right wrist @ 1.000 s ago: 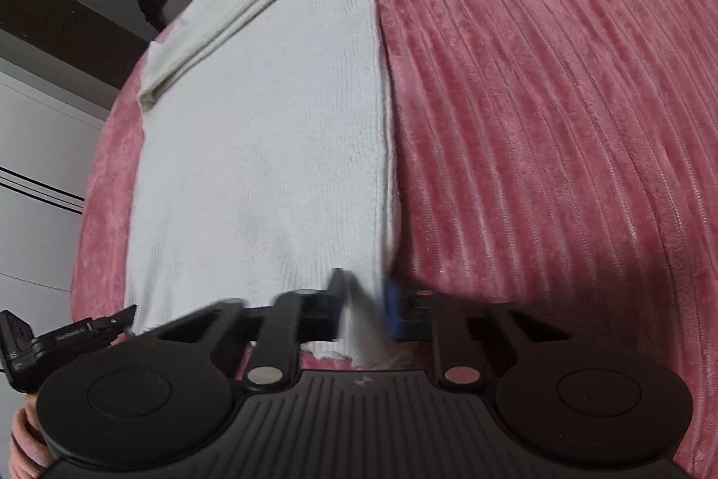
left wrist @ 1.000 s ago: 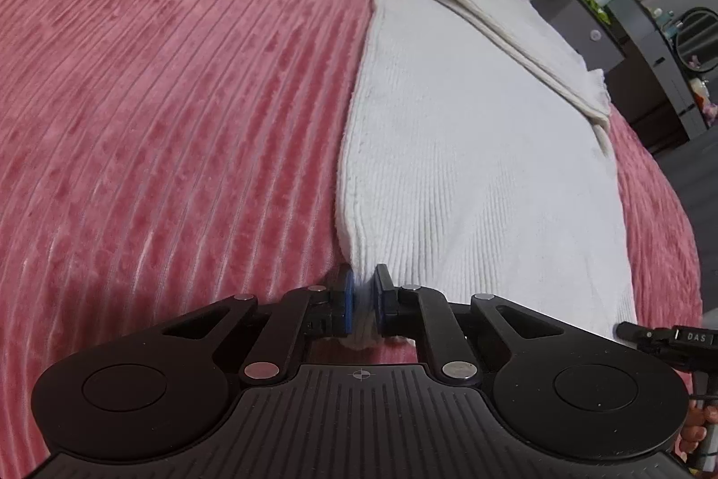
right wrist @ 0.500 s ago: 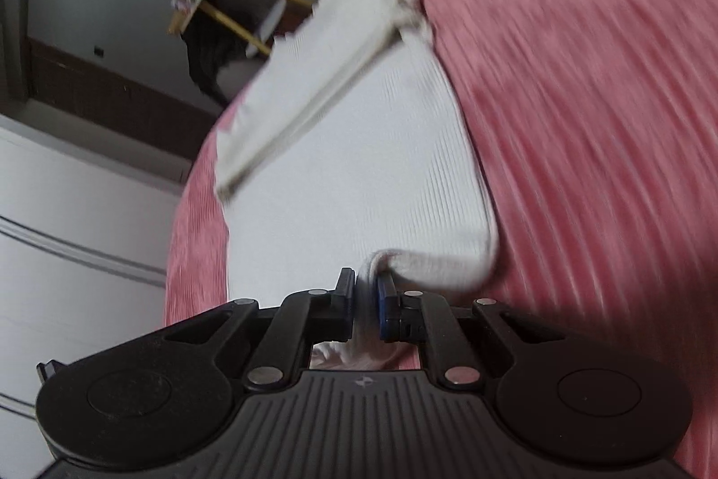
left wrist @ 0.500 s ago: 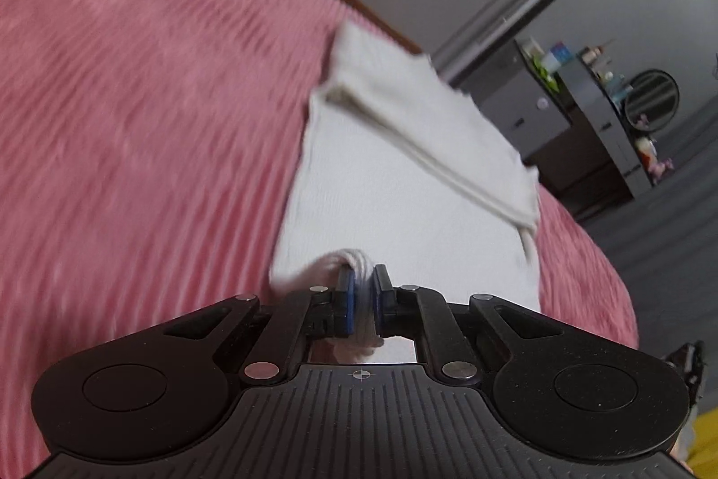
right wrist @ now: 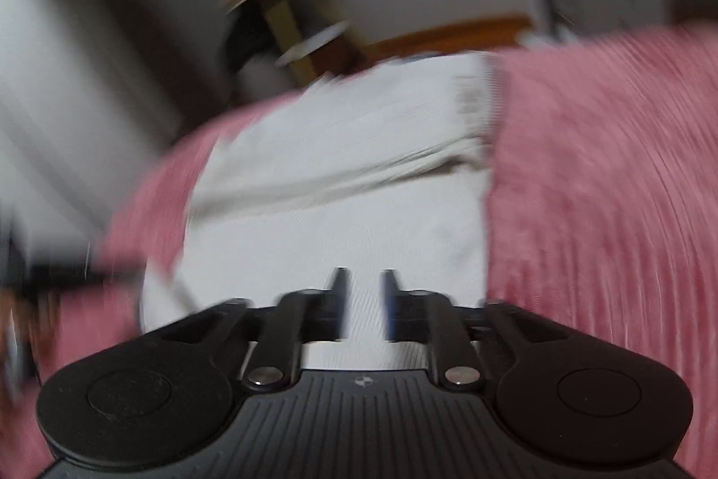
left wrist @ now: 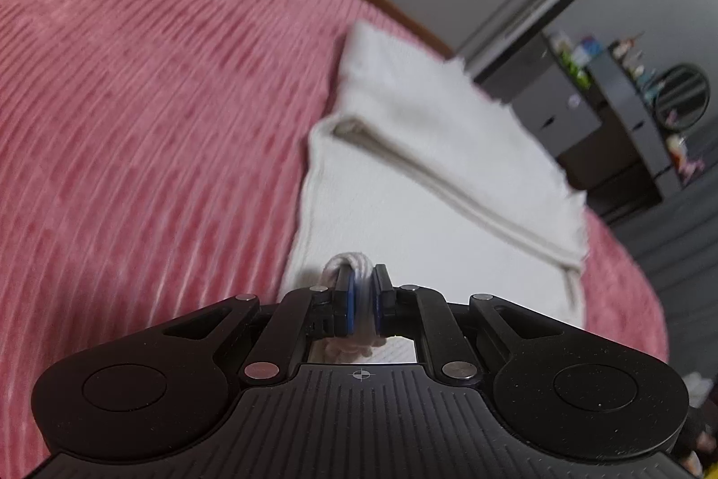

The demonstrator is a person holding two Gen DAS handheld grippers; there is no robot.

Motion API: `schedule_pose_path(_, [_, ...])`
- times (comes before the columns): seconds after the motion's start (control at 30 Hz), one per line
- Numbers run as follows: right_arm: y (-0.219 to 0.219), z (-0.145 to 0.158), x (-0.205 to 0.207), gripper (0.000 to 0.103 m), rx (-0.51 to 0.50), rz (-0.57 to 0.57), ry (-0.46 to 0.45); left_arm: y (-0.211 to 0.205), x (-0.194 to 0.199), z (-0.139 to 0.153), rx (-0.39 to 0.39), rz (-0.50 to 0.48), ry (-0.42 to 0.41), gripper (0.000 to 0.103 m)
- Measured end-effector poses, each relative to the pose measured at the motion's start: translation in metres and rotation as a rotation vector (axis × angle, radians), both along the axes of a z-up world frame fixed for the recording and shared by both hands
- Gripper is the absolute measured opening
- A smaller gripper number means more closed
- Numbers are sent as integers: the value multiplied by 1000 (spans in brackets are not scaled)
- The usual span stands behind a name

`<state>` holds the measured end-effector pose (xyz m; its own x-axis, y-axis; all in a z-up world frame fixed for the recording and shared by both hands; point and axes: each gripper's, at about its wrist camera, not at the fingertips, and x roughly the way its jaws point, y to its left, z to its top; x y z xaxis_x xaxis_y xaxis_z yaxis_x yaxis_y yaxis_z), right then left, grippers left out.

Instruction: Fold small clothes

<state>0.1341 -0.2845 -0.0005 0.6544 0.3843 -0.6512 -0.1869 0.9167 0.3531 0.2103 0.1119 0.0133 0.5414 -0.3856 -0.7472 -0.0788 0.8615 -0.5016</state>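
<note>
On the pink ribbed bedspread [left wrist: 148, 111] lies one white knit garment [left wrist: 404, 209], its body spread toward 12 o'clock from both cameras, with a folded band crossing it from about 10 to 4 o'clock in the left view. The left gripper [left wrist: 363, 290] is clamped on a bunched bit of the garment's near edge, a loop of cloth poking up between its blue pads. The right gripper [right wrist: 363, 299] has its jaws opening; cloth shows in the gap, but the pads seem clear of it, though that view is badly smeared and I would not swear to it.

Risks, as I judge them: with one side let go and the other pinched, the carried edge could land skewed, so the fold's corners fail to meet. If the left grip pulls on, it may drag the whole garment across the plush cover, or rumple the layer beneath. The thick bunch in the left pads could also cling on release and pull the fold open. The right fingertips, close over the cloth, might snag it as they draw off.

Count: one garment, one bedspread, two grippers, each with two fingers.
</note>
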Motion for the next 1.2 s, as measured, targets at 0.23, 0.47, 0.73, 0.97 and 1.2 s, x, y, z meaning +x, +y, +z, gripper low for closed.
schedule_pose_path(0.23, [53, -15, -48, 57, -276, 366, -48, 2, -12, -13, 37, -1, 24, 10])
schedule_pose_path(0.47, [80, -25, -38, 6, -410, 400, -76, 0, -19, -4, 76, -24, 21, 10])
schedule_pose_path(0.73, [34, 7, 9, 7, -330, 27, -190, 2, 9, 19, 61, 28, -38, 10])
schedule_pose_path(0.97, [-9, -17, 52, 8, -235, -174, -51, -4, 22, -1, 103, 66, -33, 18])
schedule_pose_path(1.2, [-18, -33, 47, 17, -118, -143, -31, 8, -4, -2, 158, -7, -192, 54])
